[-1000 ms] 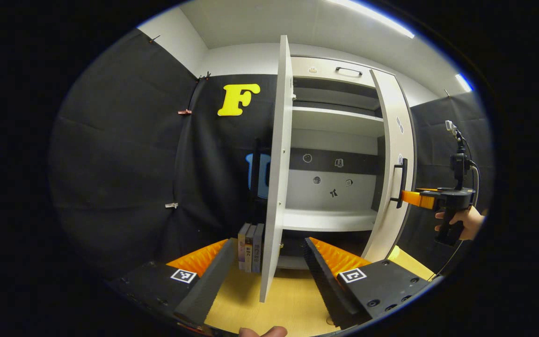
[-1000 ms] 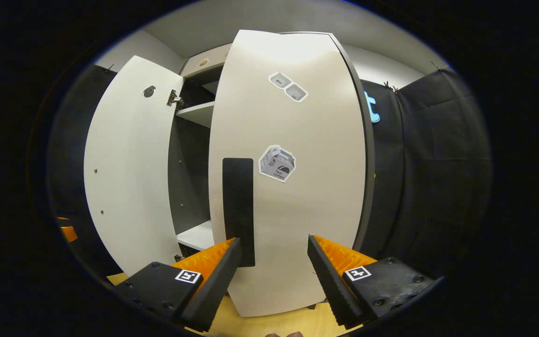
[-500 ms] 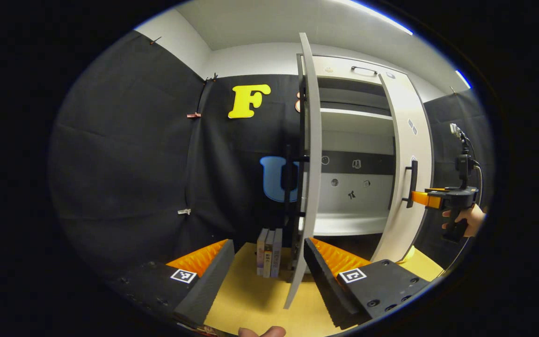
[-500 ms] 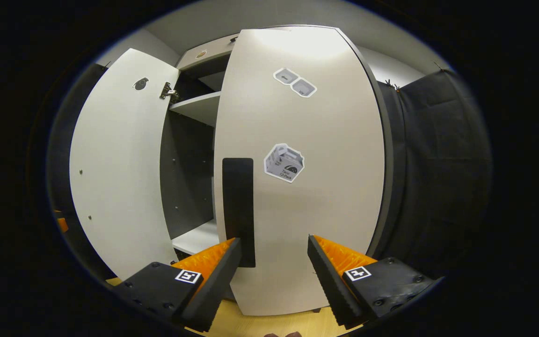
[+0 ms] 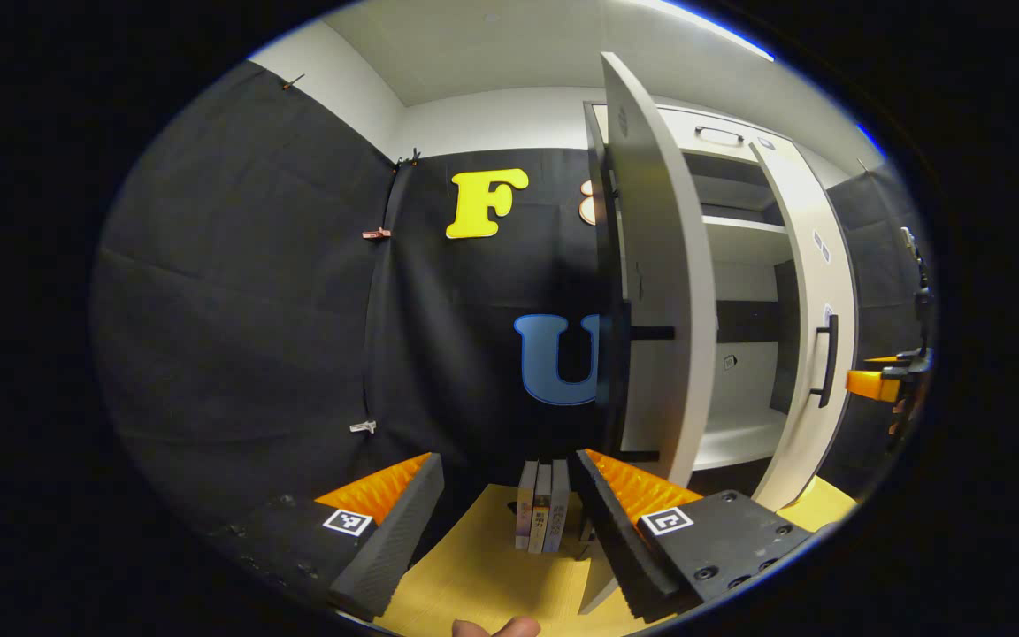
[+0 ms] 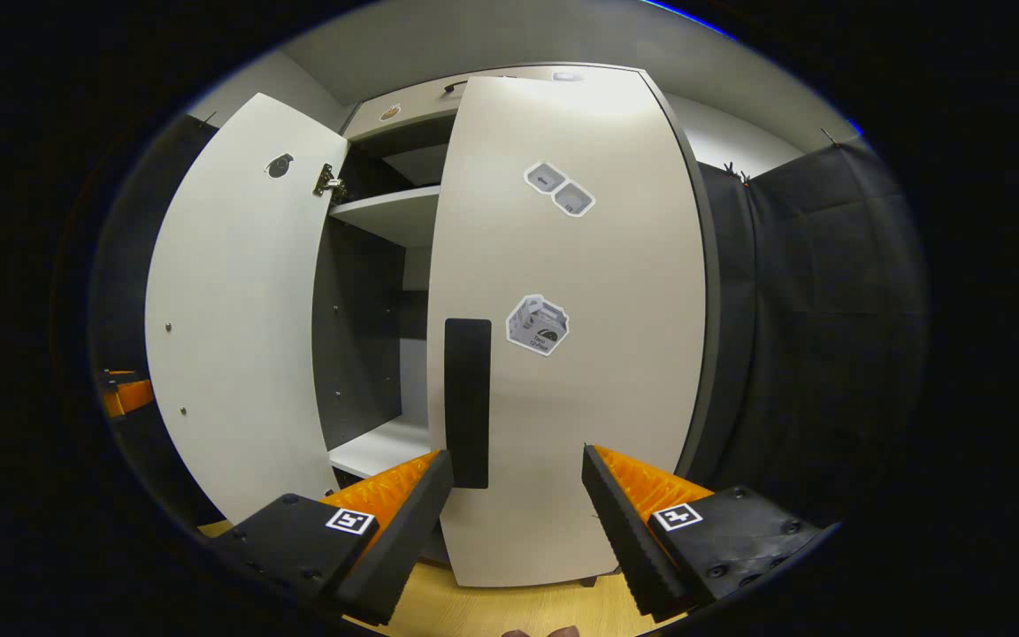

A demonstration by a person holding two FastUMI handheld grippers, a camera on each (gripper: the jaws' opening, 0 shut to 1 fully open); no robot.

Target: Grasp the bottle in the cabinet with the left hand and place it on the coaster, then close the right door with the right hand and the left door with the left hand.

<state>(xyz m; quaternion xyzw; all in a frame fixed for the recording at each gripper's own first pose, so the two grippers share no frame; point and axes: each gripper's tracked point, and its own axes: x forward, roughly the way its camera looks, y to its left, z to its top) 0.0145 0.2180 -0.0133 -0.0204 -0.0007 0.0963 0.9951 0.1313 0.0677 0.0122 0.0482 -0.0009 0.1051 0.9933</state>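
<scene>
In the left gripper view the white left door [image 5: 664, 292] stands open, seen nearly edge-on, its black handle [image 5: 624, 372] on the outer face. My left gripper [image 5: 509, 526] is open, low in front of that door's bottom corner, holding nothing. The right door [image 5: 815, 265] is partly swung in, and my right gripper [image 5: 872, 385] is just beyond its handle [image 5: 828, 358]. In the right gripper view the right door [image 6: 598, 398] is close ahead. My right gripper [image 6: 514, 522] is open, and the handle's [image 6: 467, 402] lower end is beside its left finger. The left gripper [image 6: 125, 394] peeks out past the left door [image 6: 235, 336].
Three books [image 5: 542, 518] stand upright on the wooden tabletop [image 5: 474, 575] left of the cabinet. White shelves [image 5: 739, 226] show between the two doors. Stickers [image 6: 538, 325] mark the right door's front. Black cloth walls close in on both sides.
The left gripper view has swung leftward, round to the left door's outer side. The gap between the doors looks narrower. My right gripper has drawn back slightly from the right door.
</scene>
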